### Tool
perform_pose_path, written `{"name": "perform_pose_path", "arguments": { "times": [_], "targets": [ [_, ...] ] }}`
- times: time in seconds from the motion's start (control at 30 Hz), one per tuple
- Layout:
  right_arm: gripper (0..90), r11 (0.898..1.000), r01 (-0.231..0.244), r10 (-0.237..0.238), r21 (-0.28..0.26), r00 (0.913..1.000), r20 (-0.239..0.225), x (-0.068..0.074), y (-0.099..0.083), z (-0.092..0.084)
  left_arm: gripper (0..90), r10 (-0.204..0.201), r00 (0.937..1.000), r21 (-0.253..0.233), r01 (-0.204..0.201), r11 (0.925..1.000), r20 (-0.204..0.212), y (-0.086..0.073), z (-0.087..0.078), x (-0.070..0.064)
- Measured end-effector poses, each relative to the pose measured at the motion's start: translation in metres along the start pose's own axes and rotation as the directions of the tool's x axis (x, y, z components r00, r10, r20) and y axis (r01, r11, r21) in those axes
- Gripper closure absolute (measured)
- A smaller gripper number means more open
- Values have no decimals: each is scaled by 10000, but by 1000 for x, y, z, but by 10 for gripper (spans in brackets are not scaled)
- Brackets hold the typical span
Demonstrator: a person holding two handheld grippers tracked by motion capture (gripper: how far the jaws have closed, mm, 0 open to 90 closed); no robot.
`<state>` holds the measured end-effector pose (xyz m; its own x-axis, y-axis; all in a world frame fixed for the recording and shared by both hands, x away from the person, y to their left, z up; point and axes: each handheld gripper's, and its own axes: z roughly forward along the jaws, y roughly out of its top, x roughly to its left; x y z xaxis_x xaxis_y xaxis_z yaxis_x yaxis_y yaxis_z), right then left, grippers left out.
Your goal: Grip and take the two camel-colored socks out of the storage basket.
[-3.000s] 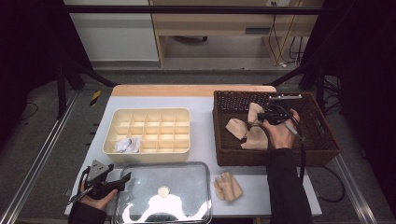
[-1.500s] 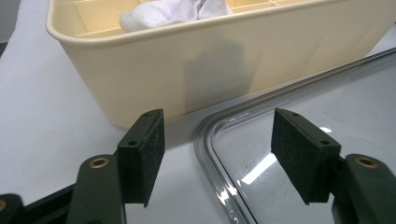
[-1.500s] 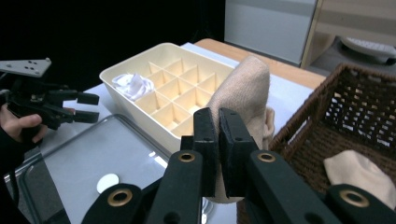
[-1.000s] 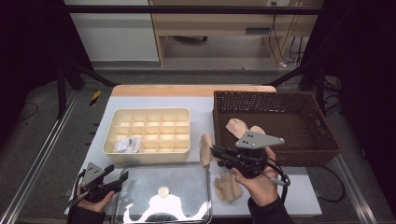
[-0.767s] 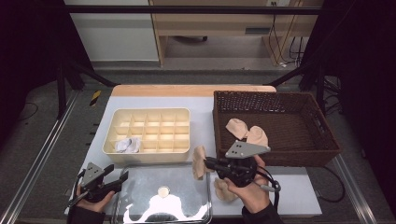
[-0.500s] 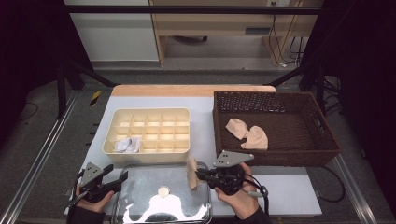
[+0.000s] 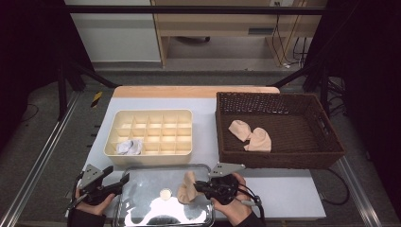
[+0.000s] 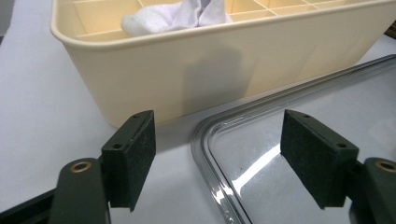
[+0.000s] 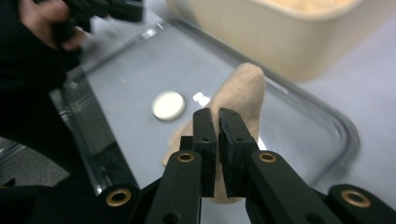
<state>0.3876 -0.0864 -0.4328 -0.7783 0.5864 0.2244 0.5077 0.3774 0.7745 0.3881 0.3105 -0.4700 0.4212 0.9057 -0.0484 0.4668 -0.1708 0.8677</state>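
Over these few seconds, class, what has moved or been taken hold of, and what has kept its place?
The right tool took a beige sock from the wicker basket and brought it down over the clear lid, clamped shut on it. The left tool kept its place, its jaws just opening, nothing between them. The divided box with its white sock is unchanged.

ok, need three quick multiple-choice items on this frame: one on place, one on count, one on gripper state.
1. Where is the beige sock that the right gripper holds?
A. in the basket
B. over the clear lid
C. in the divided box

2. How many socks lie in the basket?
A. two
B. none
C. five

3. How do the left gripper fingers stand?
A. shut on the lid
B. shut on a white sock
C. open, holding nothing

Key: 1 B, the sock hangs above the lid. 2 A, two beige socks lie there. 3 C, the fingers stand apart by the lid's corner.
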Motion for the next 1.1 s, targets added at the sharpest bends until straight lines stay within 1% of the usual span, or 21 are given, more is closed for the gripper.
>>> {"name": "perform_pose_path", "arguments": {
  "times": [0.07,0.13,0.17,0.3,0.4,0.5,0.57,0.63,0.7,0.8,0.87,0.93,1.0,1.1],
  "targets": [
    [855,9998,-92,87,201,9996,254,-4,-7,2,253,-20,10000,-34,20,10000,0,1,-1,0],
    [849,9995,-72,58,323,9990,450,-8,-11,3,252,-24,10000,-61,25,10000,16,2,-2,0],
    [846,9991,-82,56,427,9980,624,-10,-14,4,252,-38,10000,-90,38,10000,18,2,-2,0],
    [825,9979,-83,28,645,9964,851,-12,-21,6,251,-96,9999,-317,101,9994,138,7,-7,-1],
    [799,9973,-102,39,722,9963,861,-12,-23,8,251,-60,9996,-460,72,9989,270,13,-12,-2],
    [773,9985,-6,-42,555,9964,847,-12,-23,4,255,1,9991,-536,22,9986,421,19,-18,-5],
    [757,9994,24,-54,332,9958,918,-13,-21,-1,269,30,9979,-579,7,9983,640,24,-23,-8],
    [747,9999,138,-143,54,9944,1045,-15,-18,-8,280,67,9964,-620,-14,9981,848,28,-28,-13],
    [747,9997,144,-121,-190,9930,1173,-18,-15,-16,291,109,9952,-661,-45,9978,969,33,-32,-19],
    [755,9990,140,-84,-419,9911,1329,-21,-15,-24,321,326,9924,-558,-262,9981,1184,39,-35,-31],
    [788,9991,73,-14,-416,9903,1388,-23,-16,-27,330,476,9904,-478,-417,9980,1296,42,-35,-39],
    [796,9991,86,-28,-410,9902,1399,-25,-18,-28,338,538,9879,-409,-483,9980,1457,44,-34,-46],
    [799,9992,-9,63,-395,9903,1386,-26,-22,-27,349,616,9850,-382,-561,9977,1611,46,-32,-54],
    [799,9995,-63,106,-319,9906,1367,-28,-25,-22,365,666,9810,-415,-600,9973,1824,48,-30,-63]
  ]
}}
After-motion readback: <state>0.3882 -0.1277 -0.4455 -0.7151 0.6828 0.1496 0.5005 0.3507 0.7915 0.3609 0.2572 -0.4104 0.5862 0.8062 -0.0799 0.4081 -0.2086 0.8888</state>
